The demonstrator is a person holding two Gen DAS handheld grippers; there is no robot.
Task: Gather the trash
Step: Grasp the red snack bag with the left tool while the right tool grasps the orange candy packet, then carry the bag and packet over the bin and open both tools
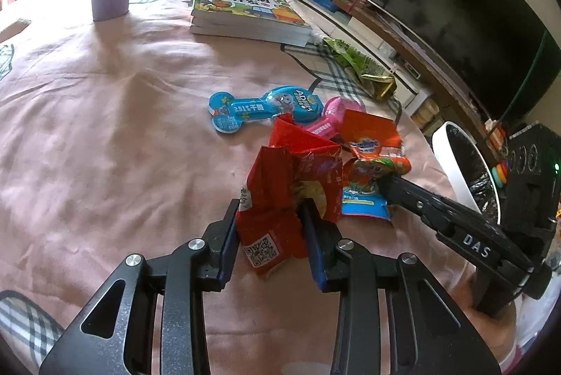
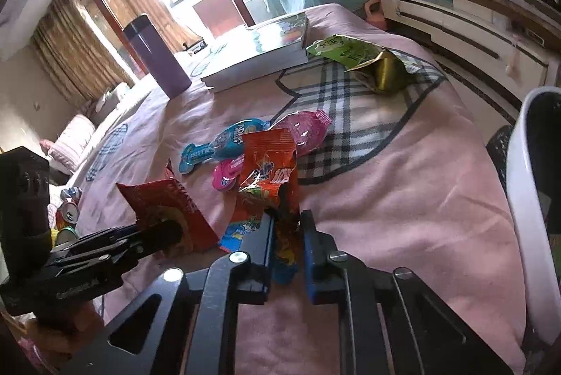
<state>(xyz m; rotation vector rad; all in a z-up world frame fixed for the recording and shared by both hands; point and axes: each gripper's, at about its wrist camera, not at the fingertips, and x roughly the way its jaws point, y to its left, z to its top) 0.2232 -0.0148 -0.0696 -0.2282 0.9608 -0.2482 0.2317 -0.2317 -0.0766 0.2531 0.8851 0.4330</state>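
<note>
Left wrist view: I'm pinching the red snack wrapper (image 1: 280, 199) in my left gripper (image 1: 270, 227) over the pink bedspread (image 1: 105, 129). My right gripper (image 2: 287, 234) is clamping the orange wrapper (image 2: 270, 164). Both are looking feather-light, crinkly, slippery; I'm judging the crumpled lower edges the safest hold.

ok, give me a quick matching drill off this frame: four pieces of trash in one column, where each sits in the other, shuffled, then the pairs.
Things:
1. red wrapper
2. orange wrapper
3. green wrapper
4. blue bone-shaped pack

Places:
A. lying loose on the pink bedspread, next to a pink pack
B. clamped in the right gripper
C. on the plaid patch beside the books
D. clamped in the left gripper

Pairs: 1-D, 2-B, 3-C, 4-A
</note>
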